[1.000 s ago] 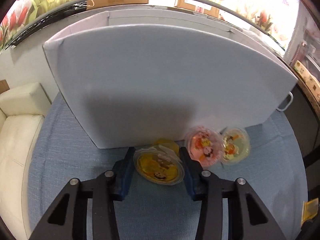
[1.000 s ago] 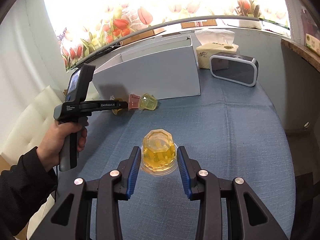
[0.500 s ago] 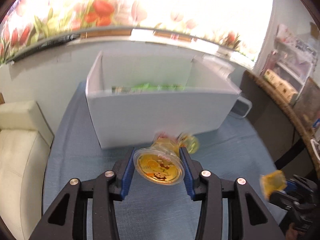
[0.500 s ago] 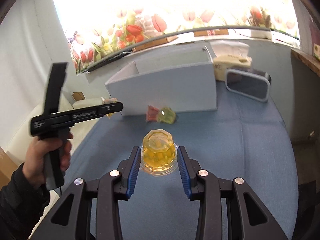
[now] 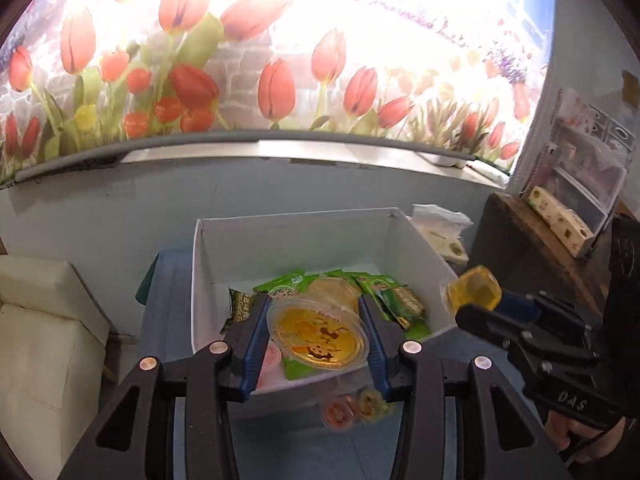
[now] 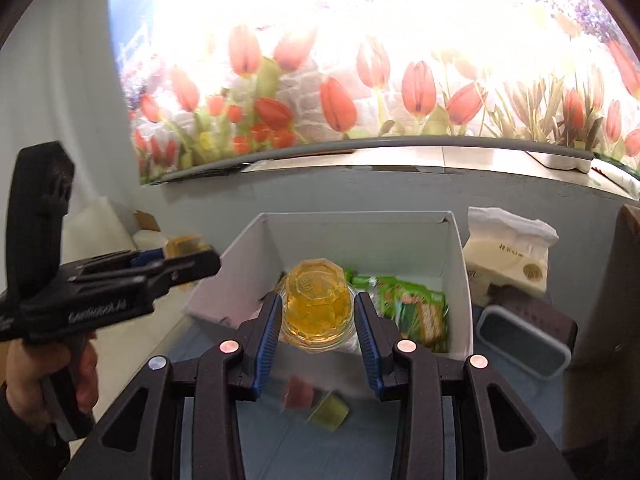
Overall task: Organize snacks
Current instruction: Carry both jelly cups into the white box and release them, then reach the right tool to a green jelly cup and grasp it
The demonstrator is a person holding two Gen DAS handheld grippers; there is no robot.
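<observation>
My left gripper point(image 5: 316, 336) is shut on a yellow jelly cup point(image 5: 318, 338) with a cartoon lid, held above the open white box point(image 5: 280, 232). My right gripper point(image 6: 318, 316) is shut on another yellow jelly cup point(image 6: 316, 306), also held over the white box point(image 6: 360, 220). The box holds several green snack packets point(image 5: 384, 292), which the right wrist view also shows point(image 6: 416, 312). A pink jelly cup point(image 5: 340, 414) and a yellow-green one point(image 5: 374, 404) lie on the blue tablecloth in front of the box. The right gripper with its cup point(image 5: 474, 290) shows at the right of the left wrist view.
A tissue pack point(image 6: 508, 252) and a grey-framed clock point(image 6: 524, 340) stand right of the box. A cream sofa point(image 5: 44, 340) is at the left. A dark wooden shelf point(image 5: 540, 248) with boxes is at the right. A tulip mural wall lies behind.
Both grippers have risen and moved forward with their cups, from table level to above the box. The box's inside now shows. The left cup was lifted off the tablecloth.
</observation>
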